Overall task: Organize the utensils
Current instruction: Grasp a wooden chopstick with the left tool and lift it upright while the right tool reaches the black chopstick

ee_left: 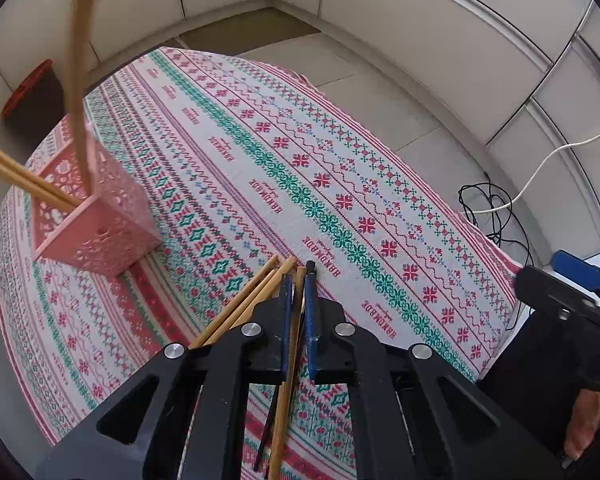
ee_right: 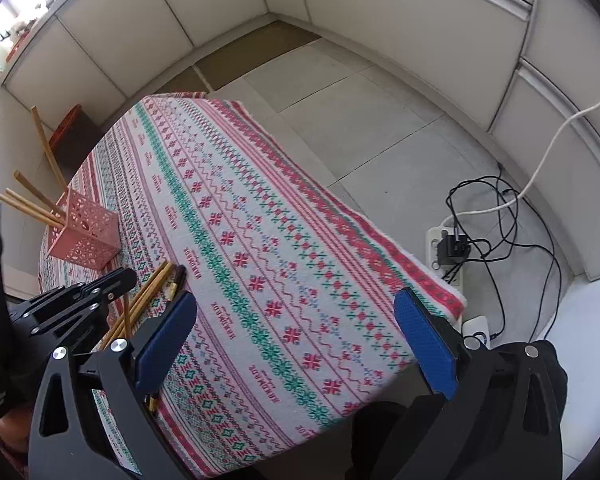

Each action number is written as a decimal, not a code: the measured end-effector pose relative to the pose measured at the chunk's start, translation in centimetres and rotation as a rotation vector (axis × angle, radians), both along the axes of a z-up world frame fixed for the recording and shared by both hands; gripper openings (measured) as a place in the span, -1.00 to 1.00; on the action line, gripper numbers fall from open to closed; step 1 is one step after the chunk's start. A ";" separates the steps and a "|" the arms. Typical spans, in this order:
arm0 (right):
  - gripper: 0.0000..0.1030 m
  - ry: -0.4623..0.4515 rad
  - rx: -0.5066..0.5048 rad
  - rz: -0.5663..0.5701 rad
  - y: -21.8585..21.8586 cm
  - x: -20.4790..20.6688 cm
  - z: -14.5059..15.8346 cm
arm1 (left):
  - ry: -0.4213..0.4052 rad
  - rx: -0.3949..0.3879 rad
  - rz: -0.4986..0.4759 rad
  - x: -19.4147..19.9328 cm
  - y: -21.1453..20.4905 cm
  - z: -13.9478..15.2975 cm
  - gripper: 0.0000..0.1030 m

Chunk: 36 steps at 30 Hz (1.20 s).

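A: Starting at the left, what's in the pink perforated holder (ee_left: 96,220)?

B: A pair of bamboo chopsticks (ee_left: 24,178) leaning out over its rim, plus a taller pale wooden utensil (ee_left: 78,80) standing in it. The right wrist view shows a third stick in there too. So some of the sorting looks done.

A: And what's left?

B: Just to the right of the holder, a small bundle of loose chopsticks (ee_left: 244,300) lies on the patterned tablecloth (ee_left: 340,160). The left gripper (ee_left: 298,280) sits over it, its blue pads pressed nearly together on one bamboo stick, with a dark chopstick (ee_left: 268,432) alongside. I can't tell whether the dark one is also pinched.

A: Lifted yet?

B: I can't say; the stick's far end sits at the cloth among the others.

A: The other hand?

B: The right gripper (ee_right: 296,344) is spread wide, holding nothing, over bare cloth to the right of the pile.

A: So how far along?

B: Roughly halfway, I'd judge: several pieces housed, and about five still to go.
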State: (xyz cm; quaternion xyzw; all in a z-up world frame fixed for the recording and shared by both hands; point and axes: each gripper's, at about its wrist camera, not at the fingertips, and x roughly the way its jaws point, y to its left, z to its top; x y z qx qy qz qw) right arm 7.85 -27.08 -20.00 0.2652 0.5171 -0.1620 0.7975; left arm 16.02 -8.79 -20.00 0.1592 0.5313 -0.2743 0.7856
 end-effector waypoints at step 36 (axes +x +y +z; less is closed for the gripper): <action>-0.29 0.263 0.261 0.011 6.7 9.0 -7.7 | 0.123 -0.071 0.155 -0.6 8.7 -1.1 -0.79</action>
